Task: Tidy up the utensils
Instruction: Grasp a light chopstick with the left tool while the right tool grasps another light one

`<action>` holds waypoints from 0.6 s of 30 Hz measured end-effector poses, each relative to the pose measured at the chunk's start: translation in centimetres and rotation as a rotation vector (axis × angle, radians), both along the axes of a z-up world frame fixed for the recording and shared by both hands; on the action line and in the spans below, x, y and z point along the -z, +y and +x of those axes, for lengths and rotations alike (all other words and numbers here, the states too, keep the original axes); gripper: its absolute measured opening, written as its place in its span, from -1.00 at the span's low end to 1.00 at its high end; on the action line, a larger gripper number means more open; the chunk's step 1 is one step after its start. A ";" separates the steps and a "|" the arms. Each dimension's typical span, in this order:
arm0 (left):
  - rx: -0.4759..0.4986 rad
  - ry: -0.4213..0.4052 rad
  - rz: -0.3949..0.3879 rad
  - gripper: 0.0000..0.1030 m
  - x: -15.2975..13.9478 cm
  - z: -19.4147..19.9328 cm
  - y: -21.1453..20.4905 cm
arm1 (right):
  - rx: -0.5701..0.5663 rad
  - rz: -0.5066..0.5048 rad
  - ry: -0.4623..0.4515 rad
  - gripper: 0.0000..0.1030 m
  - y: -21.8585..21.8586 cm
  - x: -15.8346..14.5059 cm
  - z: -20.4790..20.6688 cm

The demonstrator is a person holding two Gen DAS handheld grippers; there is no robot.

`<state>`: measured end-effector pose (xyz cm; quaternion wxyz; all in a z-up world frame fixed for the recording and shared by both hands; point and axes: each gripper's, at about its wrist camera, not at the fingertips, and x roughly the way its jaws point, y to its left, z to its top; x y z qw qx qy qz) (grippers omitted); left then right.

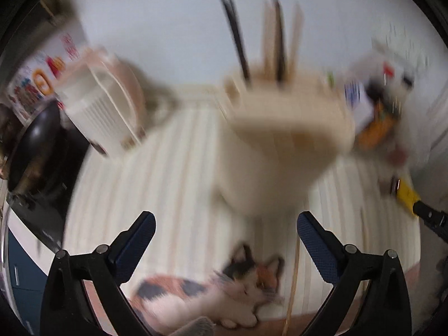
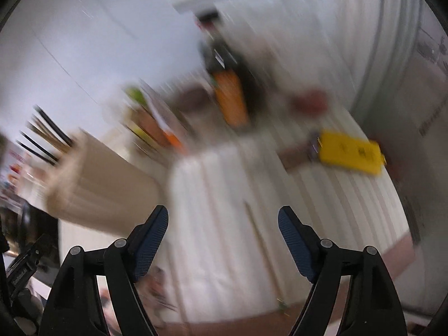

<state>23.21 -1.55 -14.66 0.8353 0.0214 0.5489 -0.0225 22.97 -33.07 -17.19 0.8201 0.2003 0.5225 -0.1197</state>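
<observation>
Both views are smeared by motion. A beige utensil holder (image 1: 280, 140) stands on a striped white mat (image 1: 156, 182), with dark and pale chopsticks (image 1: 238, 36) sticking up out of it. My left gripper (image 1: 226, 232) is open just in front of the holder's base, with nothing between its fingers. A thin wooden chopstick (image 1: 292, 280) lies on the mat near the left gripper's right finger. In the right wrist view the holder (image 2: 98, 184) is at the left and the loose chopstick (image 2: 260, 240) lies ahead of my right gripper (image 2: 223, 232), which is open and empty.
A white slatted rack (image 1: 103, 106) and a black pan (image 1: 33, 145) sit at the left. A yellow box (image 2: 350, 151) and an orange packet (image 2: 232, 100) among blurred clutter lie at the far right. A calico cat shape (image 1: 238, 285) is at the mat's near edge.
</observation>
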 end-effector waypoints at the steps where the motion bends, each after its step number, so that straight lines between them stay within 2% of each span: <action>1: 0.012 0.037 -0.001 1.00 1.5 -0.5 -1.0 | 0.005 0.006 0.031 0.57 -0.6 1.2 -0.4; 5: 0.053 0.146 0.003 0.96 6.3 -2.0 -4.4 | 0.001 0.021 0.150 0.39 -2.3 5.8 -1.1; 7: 0.089 0.196 0.026 0.85 8.8 -2.6 -6.3 | -0.010 0.017 0.188 0.26 -2.6 7.5 -1.1; 9: 0.115 0.230 0.053 0.64 10.6 -3.0 -7.6 | -0.026 0.018 0.231 0.18 -2.8 9.4 -1.2; 13: 0.145 0.274 0.073 0.44 12.9 -3.8 -9.3 | -0.054 0.021 0.295 0.04 -2.8 11.9 -1.7; 16: 0.148 0.292 0.083 0.19 13.9 -4.1 -10.1 | -0.083 0.012 0.328 0.02 -2.8 13.4 -1.9; 17: 0.150 0.301 0.088 -0.03 14.3 -4.3 -10.3 | -0.091 0.008 0.336 0.01 -2.6 13.6 -1.9; 18: 0.151 0.317 0.096 -0.35 14.7 -4.3 -10.4 | -0.096 0.004 0.345 0.01 -2.6 13.9 -1.9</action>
